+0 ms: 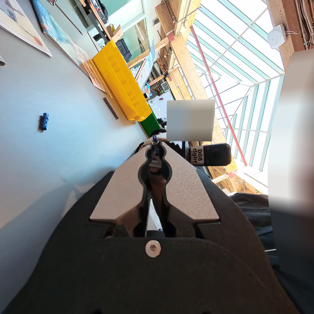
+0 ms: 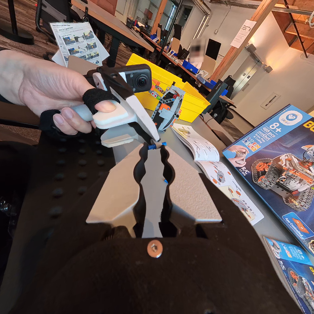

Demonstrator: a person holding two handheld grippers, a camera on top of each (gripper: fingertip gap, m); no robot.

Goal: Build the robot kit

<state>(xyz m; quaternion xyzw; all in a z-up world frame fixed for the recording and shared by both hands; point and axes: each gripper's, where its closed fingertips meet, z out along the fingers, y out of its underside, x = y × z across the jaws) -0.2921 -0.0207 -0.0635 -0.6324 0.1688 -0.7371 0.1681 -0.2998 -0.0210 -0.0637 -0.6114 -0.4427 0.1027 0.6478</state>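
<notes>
A small beige piece [image 2: 157, 145] with a blue pin [image 2: 151, 147] through it sits where both grippers meet, above the grey table [image 2: 153, 195]. My right gripper [image 2: 154, 147] has its tips closed on the ends of the pin, with a narrow gap between the fingers. My left gripper [image 2: 155, 139], held by a hand [image 2: 42, 85], comes in from the upper left and pinches the beige piece. In the left wrist view my left gripper [image 1: 155, 144] is shut on the piece, the pin [image 1: 154, 138] sticking out. A loose blue pin [image 1: 43, 121] lies on the table [image 1: 51, 161].
A yellow bin [image 2: 186, 95] stands at the back of the table, with a grey, black and orange brick model [image 2: 167, 108] in front. An open instruction booklet [image 2: 209, 158] and a blue kit box [image 2: 275, 169] lie to the right. A second booklet [image 2: 292, 265] lies near the front right. Both grippers' tips are close together, under 4 cm apart.
</notes>
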